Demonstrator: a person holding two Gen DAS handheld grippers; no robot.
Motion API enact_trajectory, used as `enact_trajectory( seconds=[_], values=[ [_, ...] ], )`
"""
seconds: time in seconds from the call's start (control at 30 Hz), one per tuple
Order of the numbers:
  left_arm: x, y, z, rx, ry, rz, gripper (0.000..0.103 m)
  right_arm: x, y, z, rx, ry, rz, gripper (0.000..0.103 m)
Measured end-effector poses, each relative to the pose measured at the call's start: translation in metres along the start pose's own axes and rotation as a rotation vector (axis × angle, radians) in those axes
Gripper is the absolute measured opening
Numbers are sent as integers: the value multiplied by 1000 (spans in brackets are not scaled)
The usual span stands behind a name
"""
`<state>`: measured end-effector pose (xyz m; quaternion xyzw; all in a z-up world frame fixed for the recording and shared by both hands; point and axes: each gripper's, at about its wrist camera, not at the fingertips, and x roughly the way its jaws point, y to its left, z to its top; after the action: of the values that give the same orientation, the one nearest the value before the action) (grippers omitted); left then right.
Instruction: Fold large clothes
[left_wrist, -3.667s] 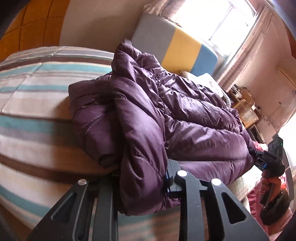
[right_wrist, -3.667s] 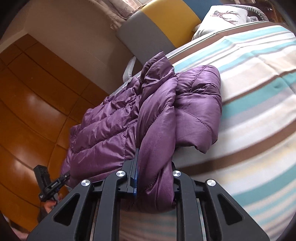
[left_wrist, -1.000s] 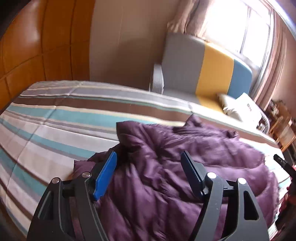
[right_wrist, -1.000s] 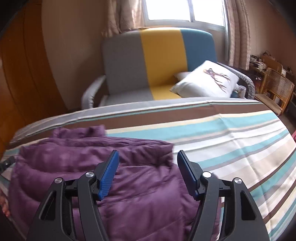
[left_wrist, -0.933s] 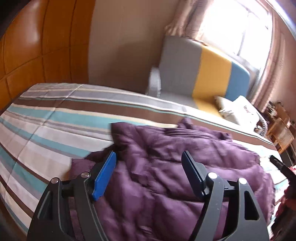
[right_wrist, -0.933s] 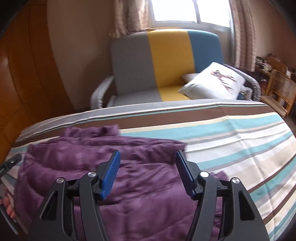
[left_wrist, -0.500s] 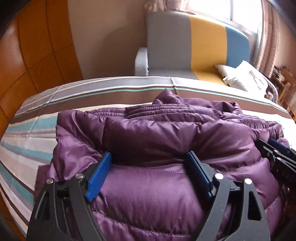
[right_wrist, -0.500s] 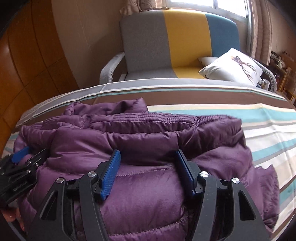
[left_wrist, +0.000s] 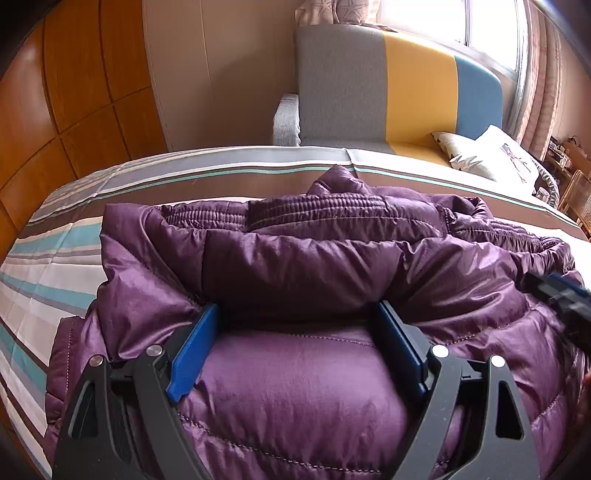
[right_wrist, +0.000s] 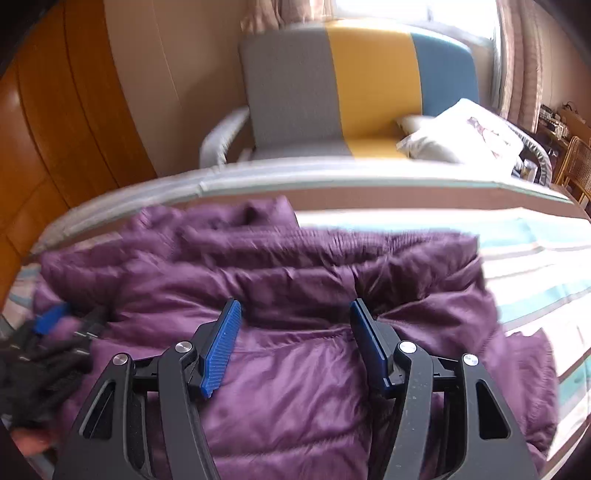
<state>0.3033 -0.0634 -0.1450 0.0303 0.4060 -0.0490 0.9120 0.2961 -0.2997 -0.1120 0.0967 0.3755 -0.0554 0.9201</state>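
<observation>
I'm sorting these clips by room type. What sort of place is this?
Most likely a home bedroom: a bed with a striped cover, a purple puffer jacket lying on it, and a grey, yellow and blue armchair with cushions by a curtained window.

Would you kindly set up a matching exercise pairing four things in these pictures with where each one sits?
Things:
1. purple quilted puffer jacket
2. white printed pillow
3. grey, yellow and blue armchair
4. orange-brown wooden wall panels

Places:
A. on the armchair seat
B. beyond the far edge of the bed
C. folded on the striped bedspread
D. along the left of the room

Pairs: 1-C, 2-A, 3-B, 4-D
</observation>
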Motion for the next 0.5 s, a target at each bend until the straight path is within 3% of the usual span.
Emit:
enact_trajectory(
  seconds=[0.17,0.3,0.4,0.5],
  values=[
    [1,2,1,-5,-1,-9,85,-31,-4,9,-46,-96,-58,61],
    [1,2,0,-2,-4,-4,85,-8,-32,2,-8,-32,-110,61],
    [1,2,0,-5,-4,-8,85,13,-53,-7,76,19,-86,61],
    [1,3,2,-8,5,-14,85,23,-53,-10,73,36,-90,61]
  ],
)
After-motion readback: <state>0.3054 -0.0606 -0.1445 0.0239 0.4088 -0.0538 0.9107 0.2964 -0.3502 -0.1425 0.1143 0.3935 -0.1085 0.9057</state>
